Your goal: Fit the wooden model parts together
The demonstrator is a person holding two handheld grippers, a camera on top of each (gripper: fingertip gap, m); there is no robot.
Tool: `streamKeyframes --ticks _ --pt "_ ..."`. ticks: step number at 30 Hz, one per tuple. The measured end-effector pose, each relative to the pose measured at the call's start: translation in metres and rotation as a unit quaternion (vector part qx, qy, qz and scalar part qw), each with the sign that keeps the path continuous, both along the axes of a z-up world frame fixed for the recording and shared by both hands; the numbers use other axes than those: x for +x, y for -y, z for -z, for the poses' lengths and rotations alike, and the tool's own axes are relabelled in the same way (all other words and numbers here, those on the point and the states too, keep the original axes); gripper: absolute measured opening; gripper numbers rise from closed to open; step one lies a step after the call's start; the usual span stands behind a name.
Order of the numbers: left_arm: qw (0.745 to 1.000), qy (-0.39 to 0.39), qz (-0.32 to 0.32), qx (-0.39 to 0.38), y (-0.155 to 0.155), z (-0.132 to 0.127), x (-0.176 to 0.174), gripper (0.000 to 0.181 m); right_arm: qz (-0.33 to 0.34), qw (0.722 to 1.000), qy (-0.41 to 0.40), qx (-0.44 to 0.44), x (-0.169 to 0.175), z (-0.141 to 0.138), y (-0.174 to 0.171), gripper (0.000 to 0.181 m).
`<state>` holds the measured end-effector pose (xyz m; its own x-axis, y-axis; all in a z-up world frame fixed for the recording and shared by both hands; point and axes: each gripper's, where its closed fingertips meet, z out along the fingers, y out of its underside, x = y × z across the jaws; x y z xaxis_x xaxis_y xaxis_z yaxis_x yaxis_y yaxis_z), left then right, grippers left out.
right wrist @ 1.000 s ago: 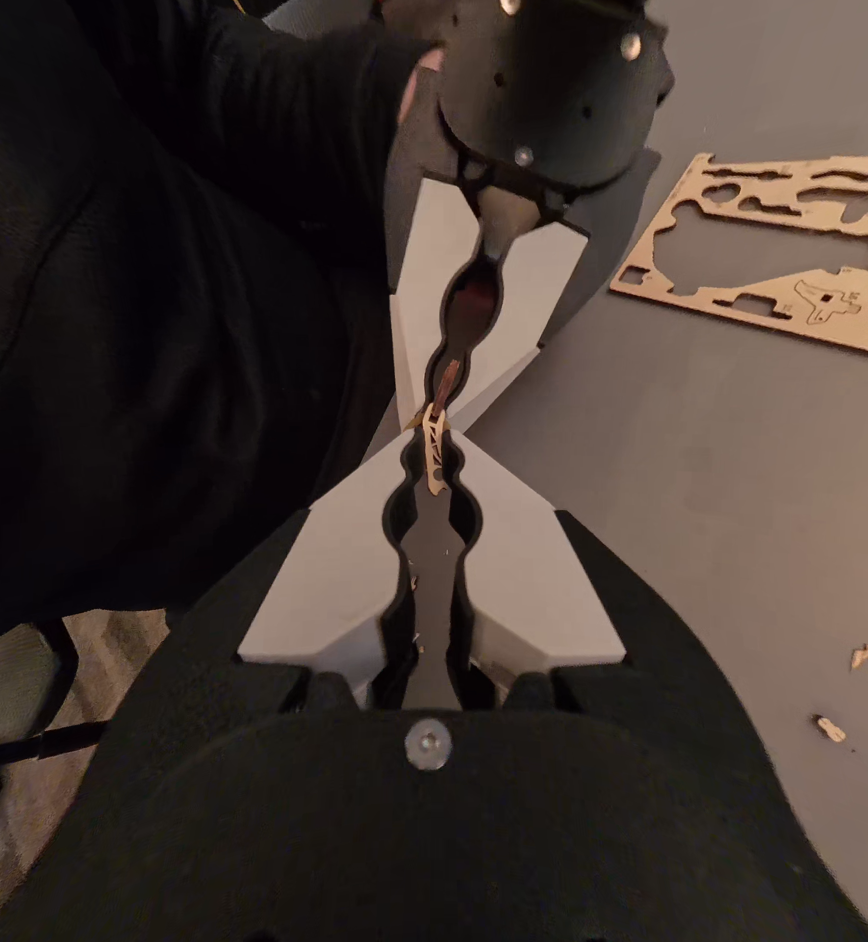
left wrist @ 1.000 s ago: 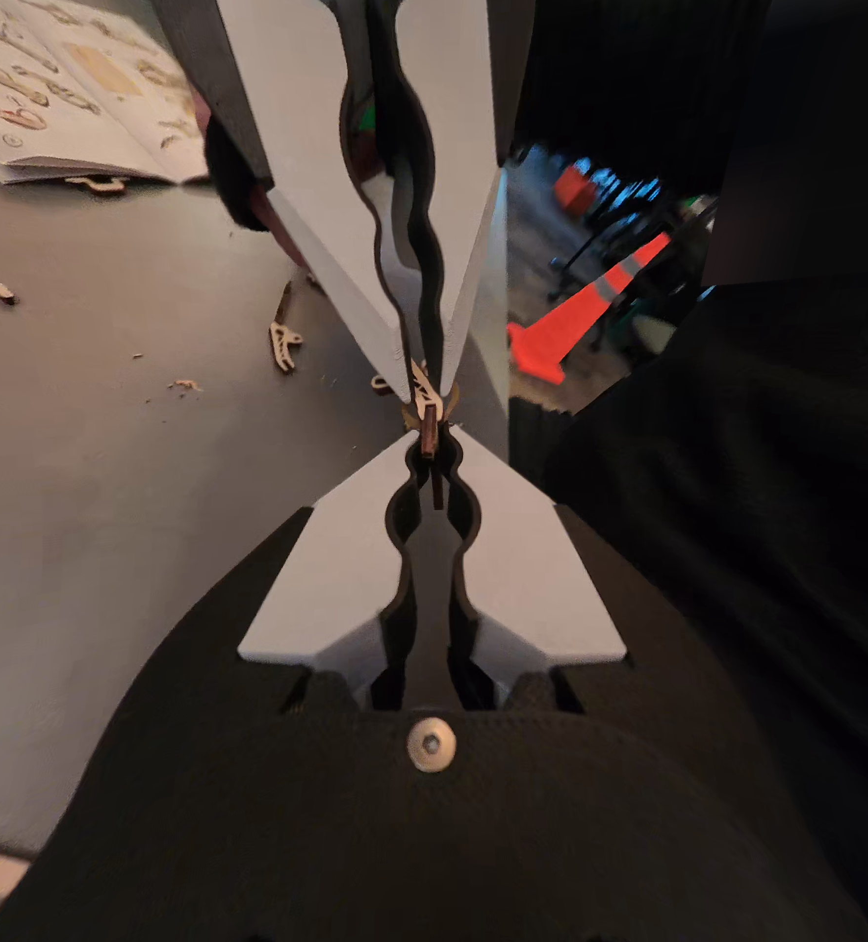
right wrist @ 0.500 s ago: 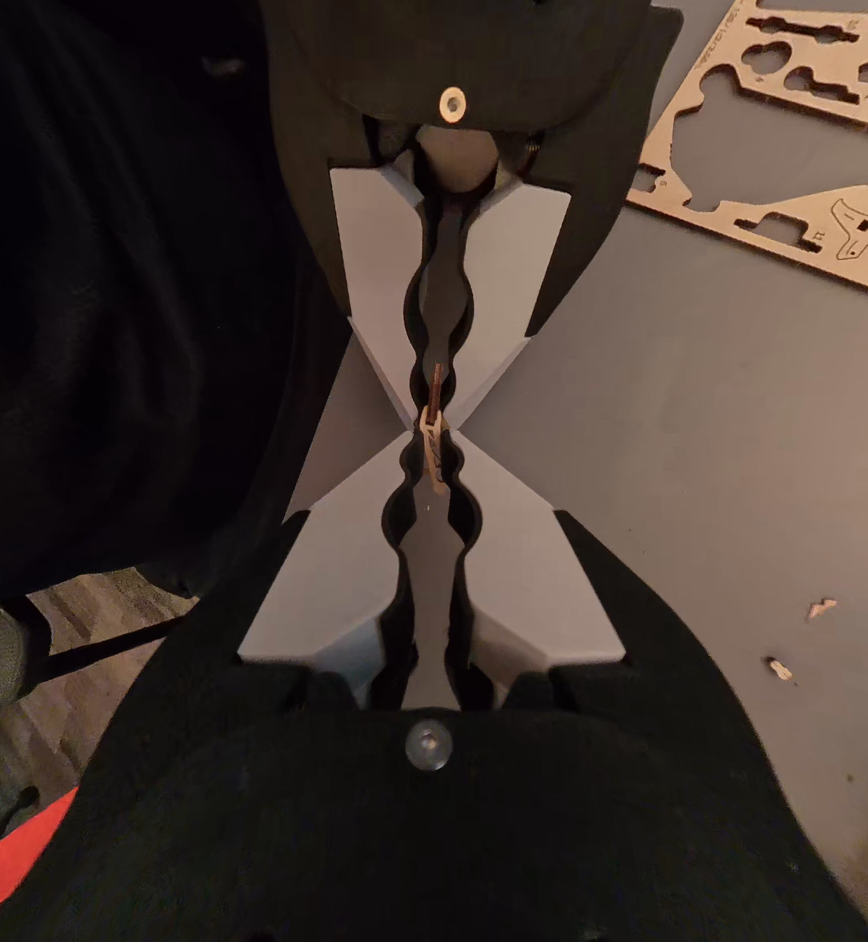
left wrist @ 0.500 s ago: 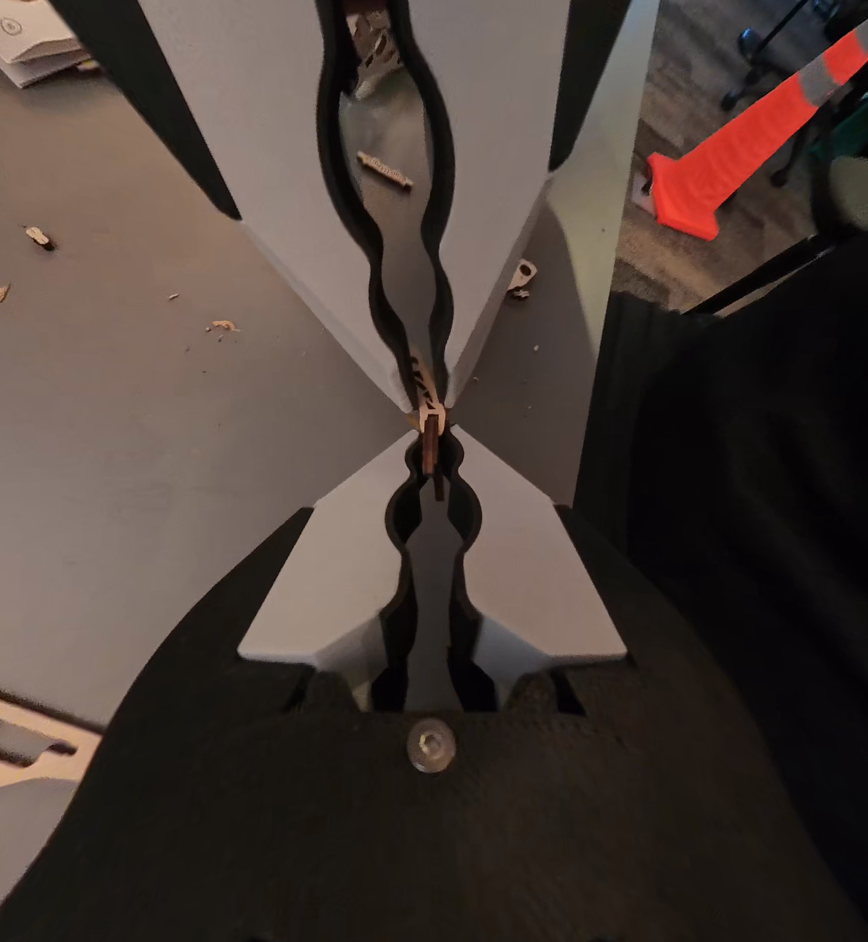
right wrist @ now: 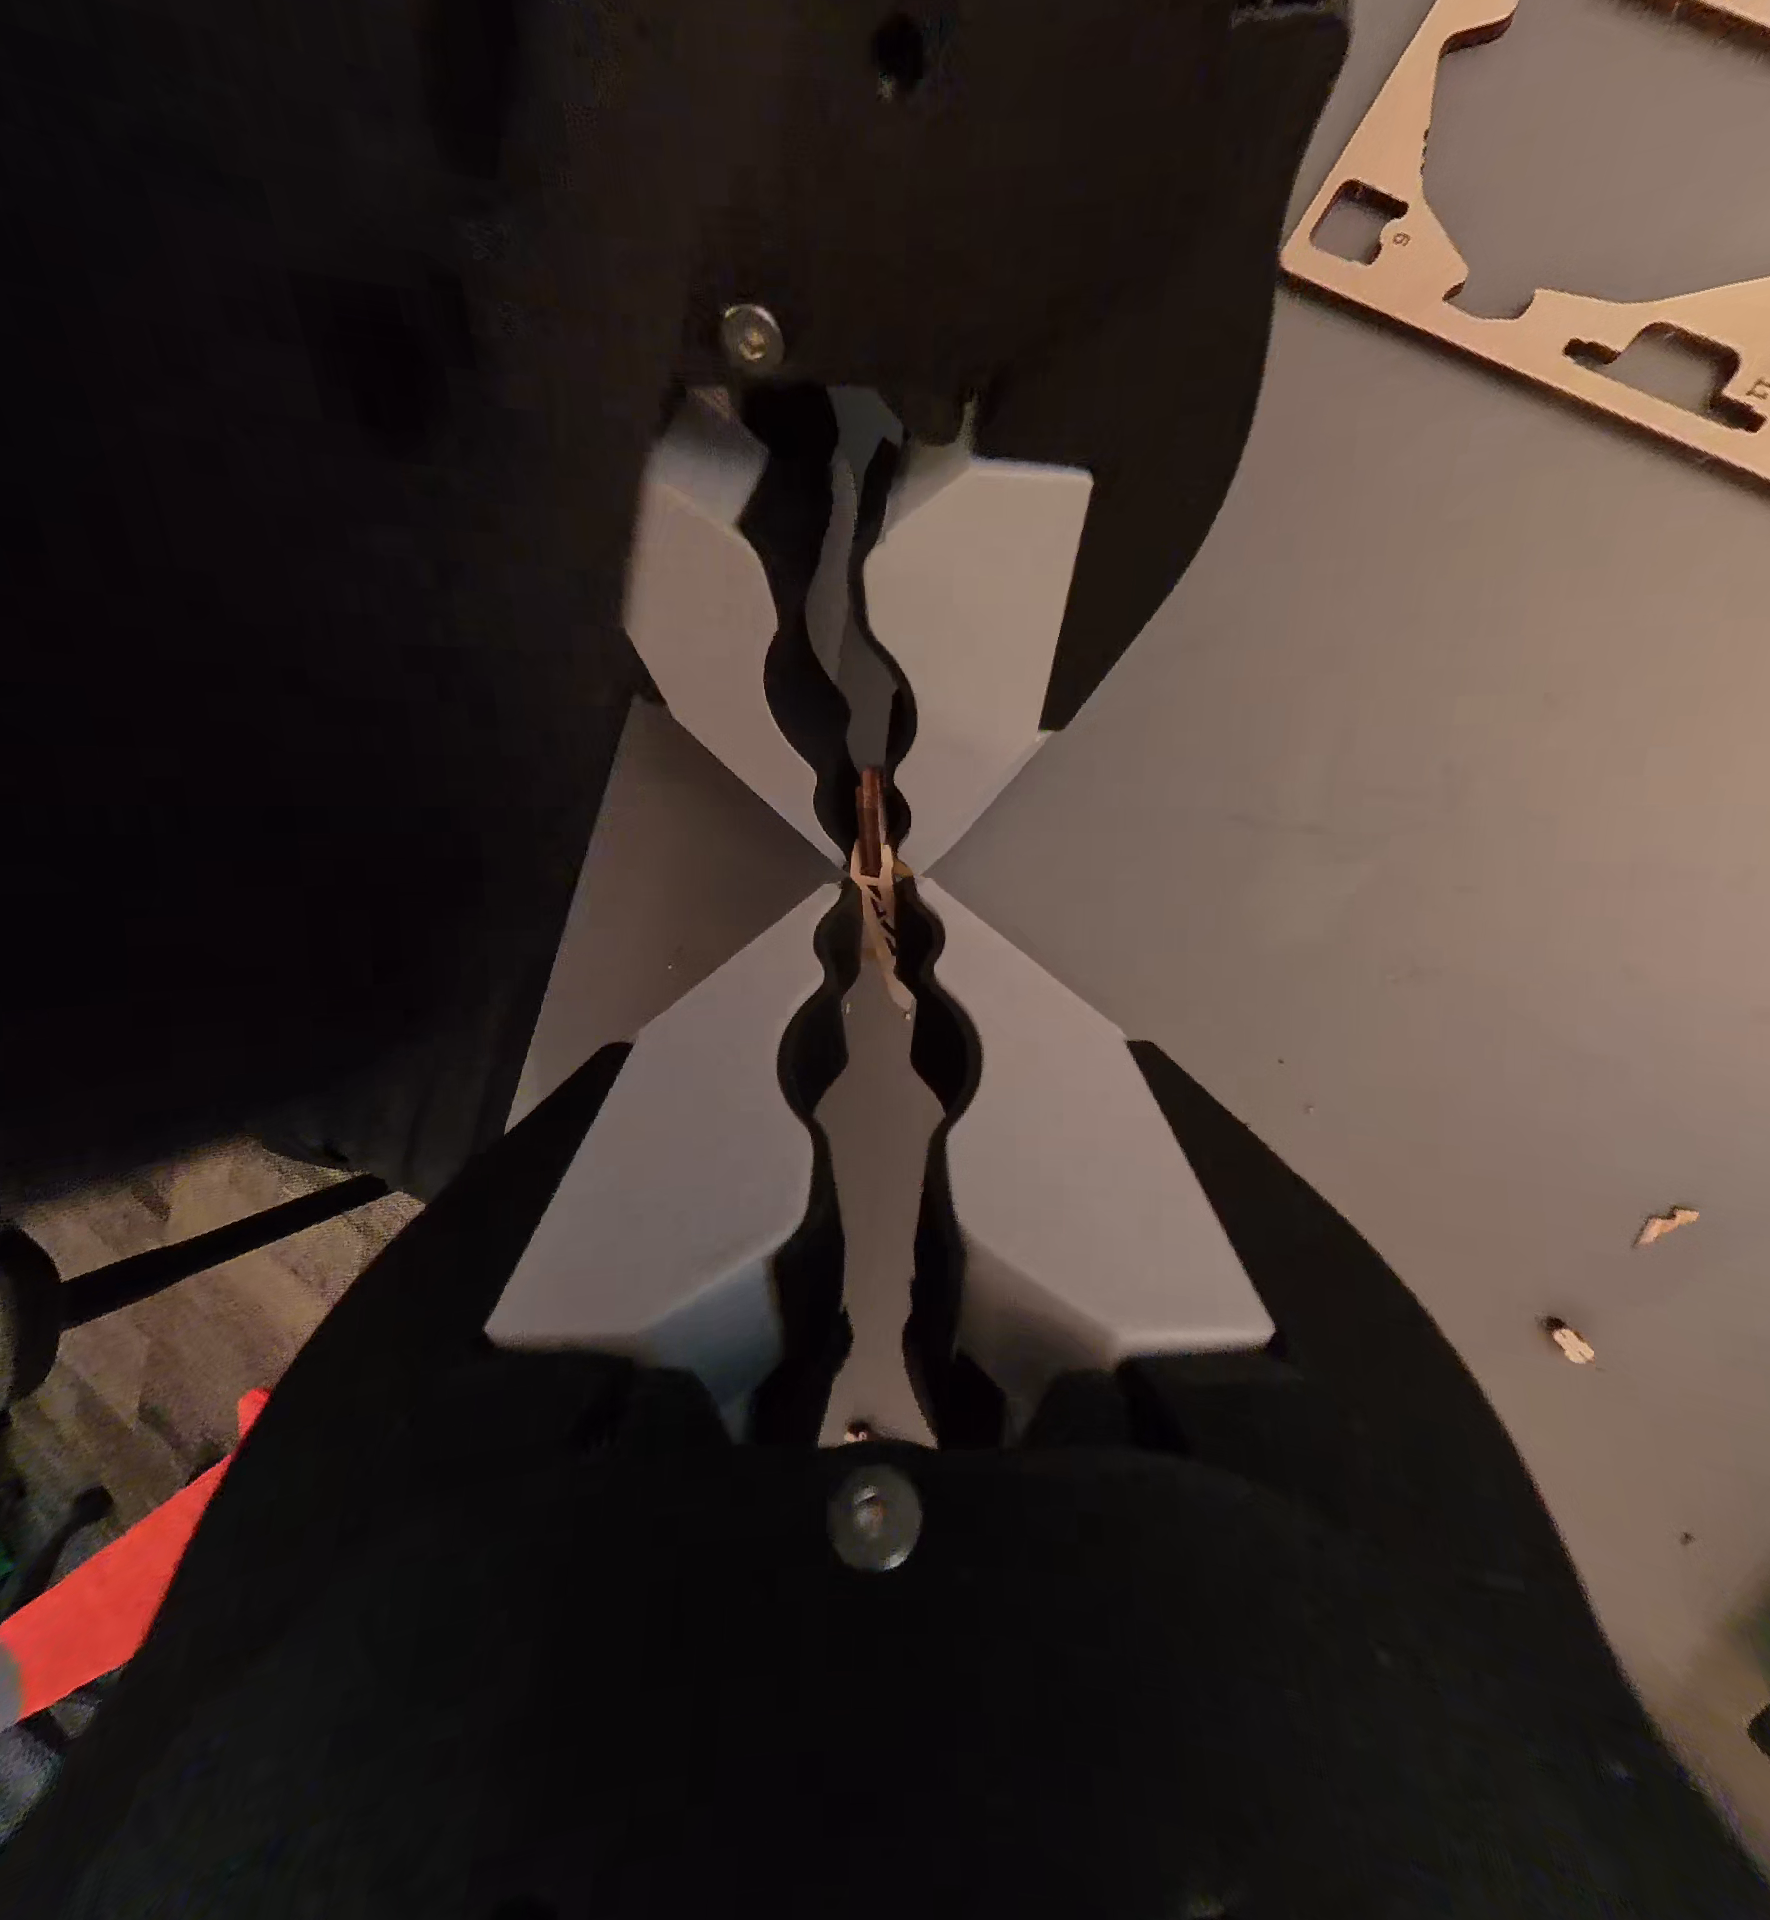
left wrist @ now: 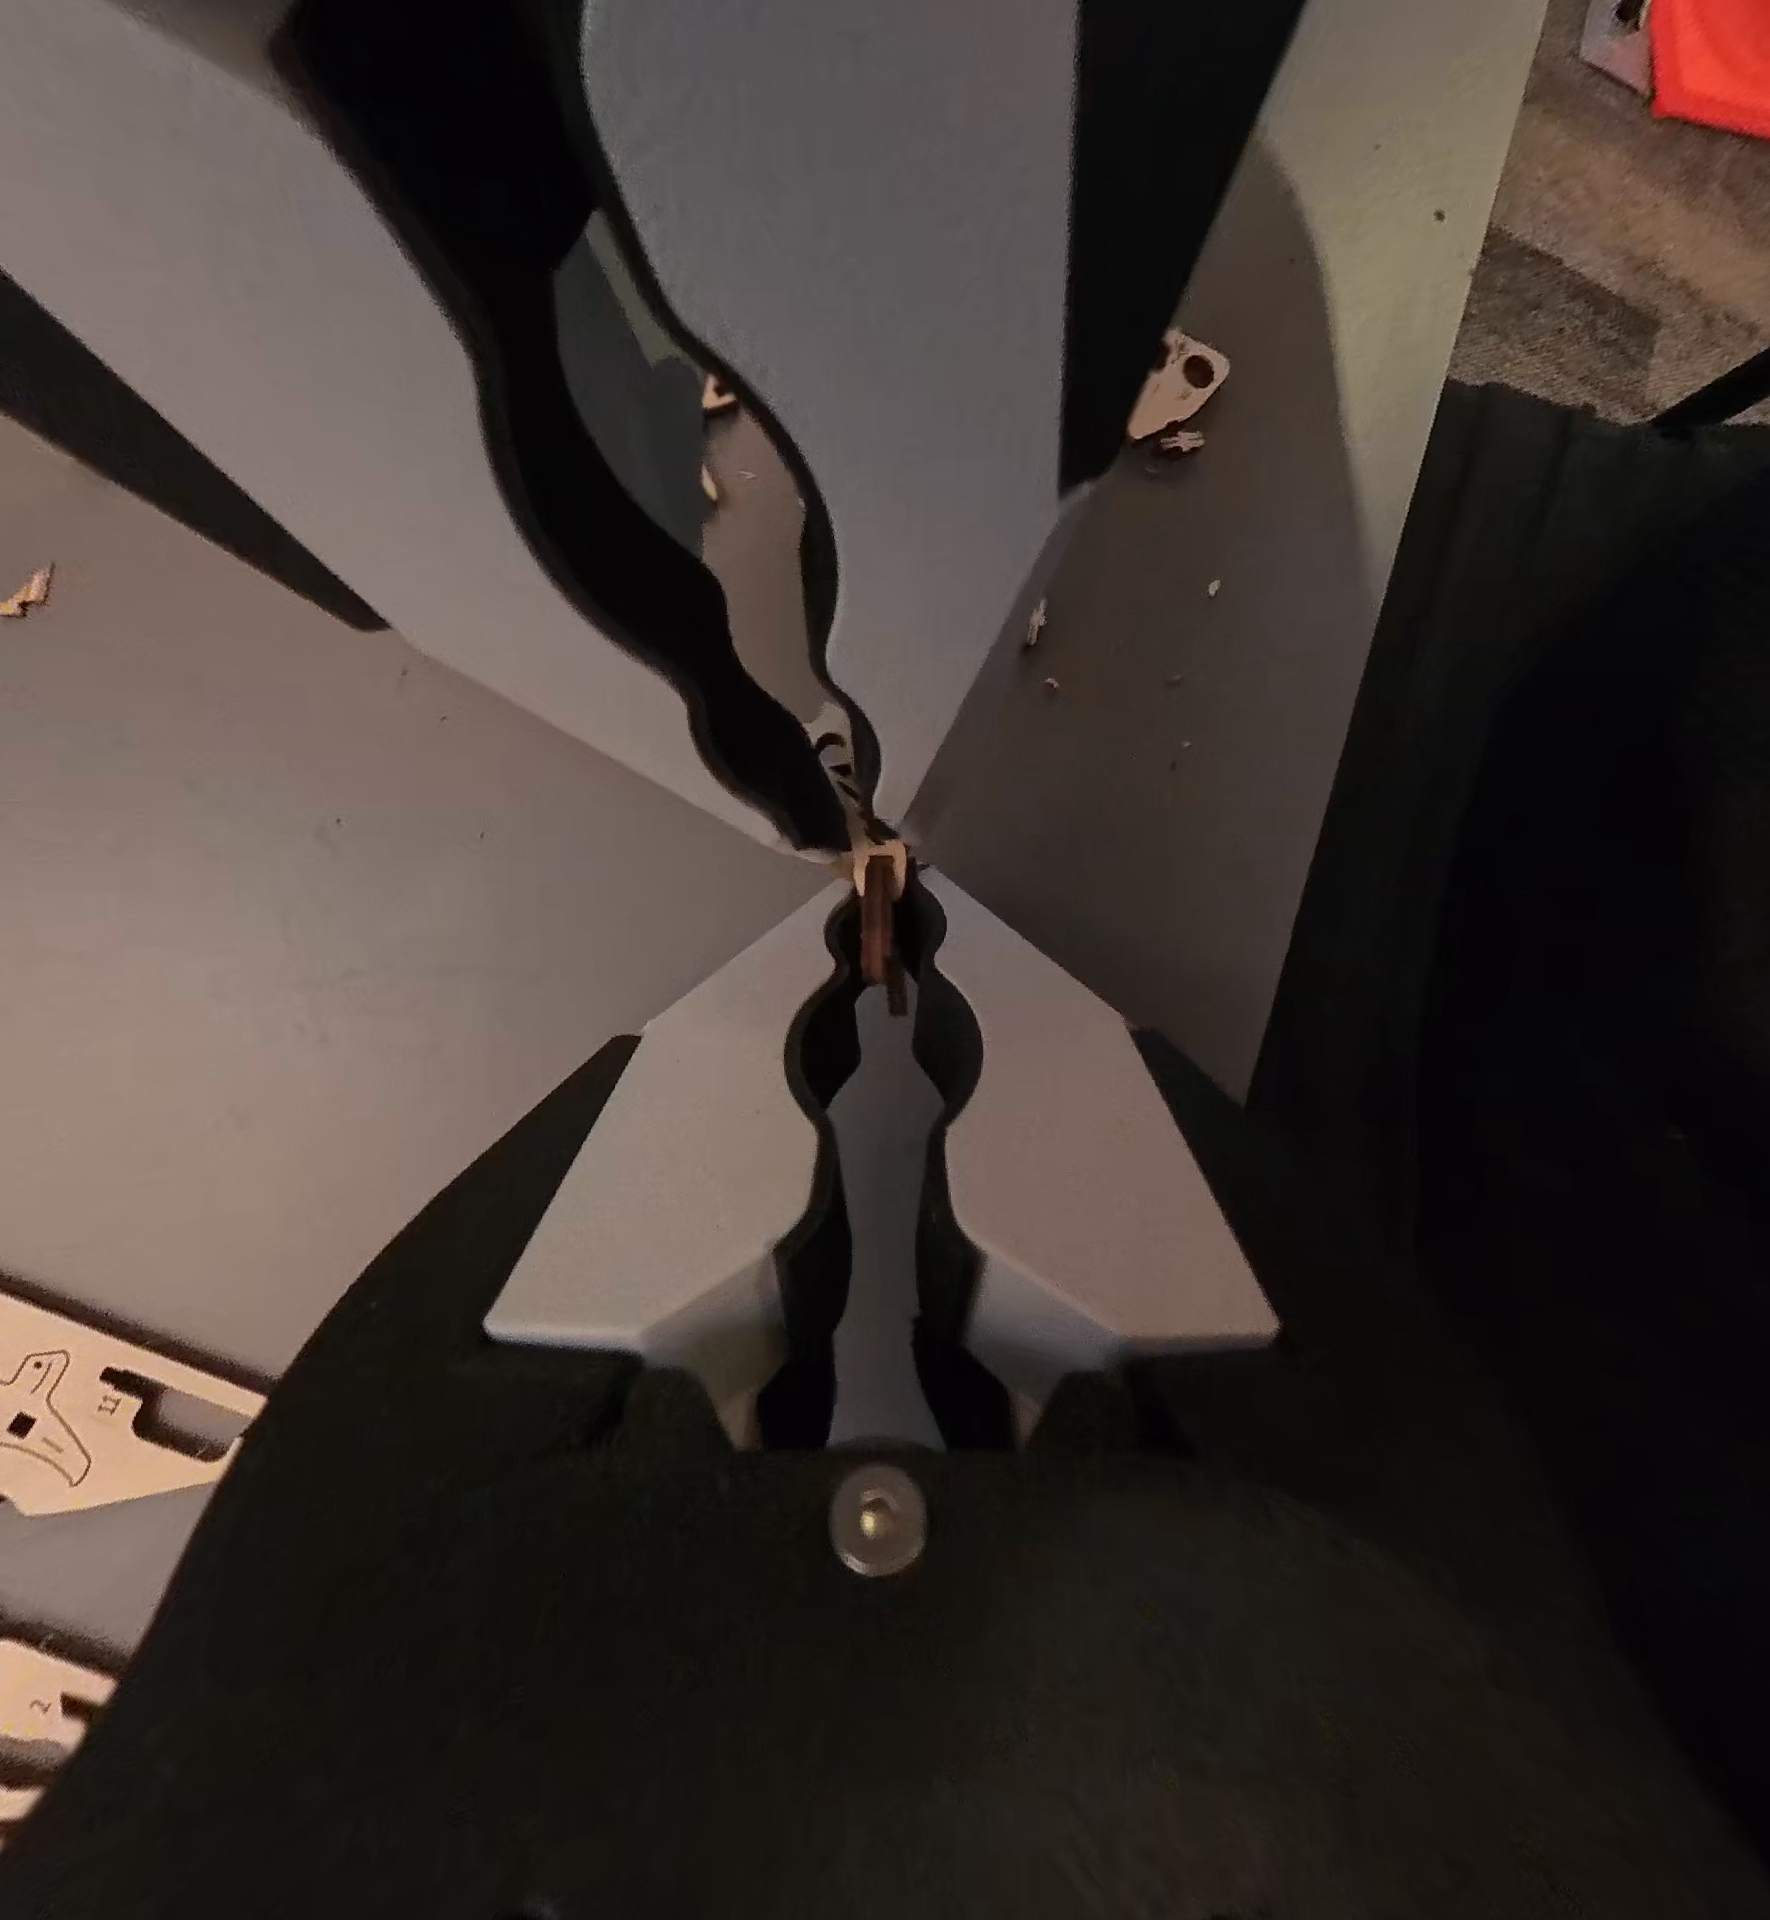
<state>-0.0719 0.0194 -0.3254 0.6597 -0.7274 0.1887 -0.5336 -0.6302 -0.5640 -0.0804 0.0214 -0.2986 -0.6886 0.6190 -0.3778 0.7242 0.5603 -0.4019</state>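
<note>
Dark brown wooden part [left wrist: 876,928] pinched edge-on in my left jaws [left wrist: 881,914]; pale engraved wooden part [right wrist: 883,928] pinched in my right jaws [right wrist: 879,914]. Both jaws clamped shut on their parts, tips nose to nose above grey tabletop [left wrist: 237,883]. Parts touching at joint, look partly engaged; judged mid-fit, full seating left. Joint itself tiny, mostly masked by jaw tips: cannot tell slot depth. Cut-out wooden sheet [right wrist: 1587,260] cropped at frame edge; offcut chips [right wrist: 1665,1226] scattered; loose pale piece [left wrist: 1177,384] beyond.
</note>
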Motion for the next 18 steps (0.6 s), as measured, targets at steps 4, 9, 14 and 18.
streamKeyframes --ticks 4,9,14,18 --pt "1.0 -0.001 0.007 -0.006 0.002 0.003 0.003 0.002 0.011 1.0 -0.001 -0.022 0.002 0.004 0.002 0.003" --pt "0.996 0.063 -0.049 0.042 -0.015 -0.019 -0.004 0.012 0.096 0.988 -0.054 -0.106 -0.006 -0.017 -0.01 0.003" --pt "0.976 0.121 -0.129 0.127 -0.03 -0.049 -0.023 0.025 0.212 0.951 -0.124 -0.188 -0.018 -0.045 -0.025 0.003" --pt "0.965 0.065 -0.156 0.202 -0.038 -0.054 -0.027 0.028 0.283 0.916 -0.157 -0.236 -0.023 -0.055 -0.033 0.003"
